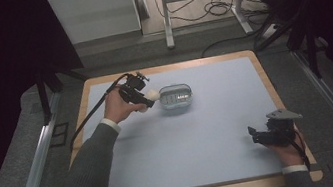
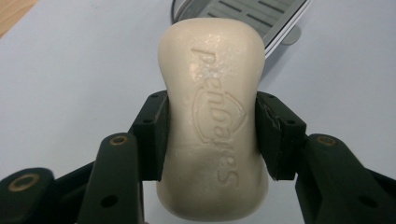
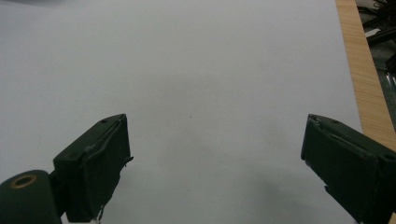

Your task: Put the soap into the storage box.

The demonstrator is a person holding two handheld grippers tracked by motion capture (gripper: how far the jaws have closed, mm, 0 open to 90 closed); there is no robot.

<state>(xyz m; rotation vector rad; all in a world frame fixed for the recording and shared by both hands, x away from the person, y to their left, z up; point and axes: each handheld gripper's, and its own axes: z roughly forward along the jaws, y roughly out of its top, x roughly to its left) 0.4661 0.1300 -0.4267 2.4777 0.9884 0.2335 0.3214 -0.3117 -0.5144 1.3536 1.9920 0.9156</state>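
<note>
A cream bar of soap (image 2: 212,121) with embossed lettering is clamped across its waist by my left gripper (image 2: 211,135). In the high view that soap (image 1: 150,96) hangs just left of a grey slotted soap dish (image 1: 176,98) on the far part of the mat, with my left gripper (image 1: 144,98) shut on it. The dish's edge (image 2: 261,18) peeks out beyond the soap. Near the mat's right front corner my right gripper (image 1: 253,135) rests low, held in a hand. Its jaws (image 3: 215,172) stand wide apart over bare mat with nothing between them.
A pale blue mat (image 1: 187,141) covers a wooden table (image 1: 262,70) whose rim shows all round. Past the far edge are a white cabinet (image 1: 93,14), metal table legs (image 1: 166,17) and loose cables (image 1: 214,10) on the floor. Black frame posts (image 1: 43,93) flank the table.
</note>
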